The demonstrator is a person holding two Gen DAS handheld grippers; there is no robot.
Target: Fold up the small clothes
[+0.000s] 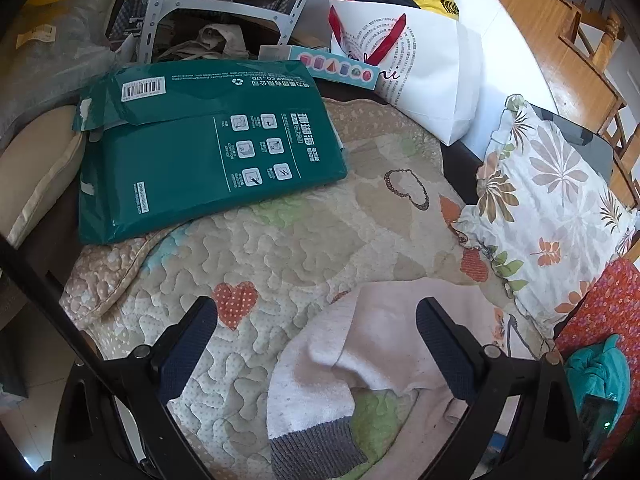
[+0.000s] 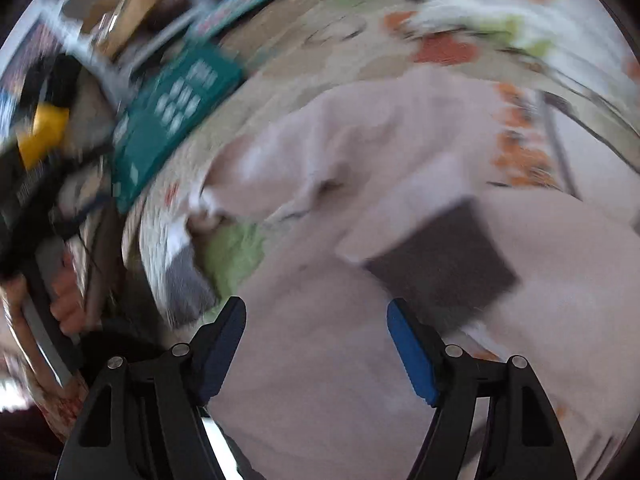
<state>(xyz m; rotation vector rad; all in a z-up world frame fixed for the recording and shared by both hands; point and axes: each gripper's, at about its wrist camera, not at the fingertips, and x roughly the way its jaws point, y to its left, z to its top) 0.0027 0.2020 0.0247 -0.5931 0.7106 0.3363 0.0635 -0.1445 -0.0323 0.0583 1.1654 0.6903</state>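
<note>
A small pale pink garment with grey cuffs lies on a quilted heart-pattern blanket. My left gripper is open and empty, hovering over the garment's sleeve. In the blurred right wrist view the same pink garment fills the middle, with a dark grey cuff folded onto it. My right gripper is open and empty, just above the pink fabric. The left gripper and the hand holding it show at the left edge of that view.
A green paper pack lies on the blanket's far left. A floral pillow sits to the right. A white gift bag and a metal rack stand behind. A teal cloth lies at the right edge.
</note>
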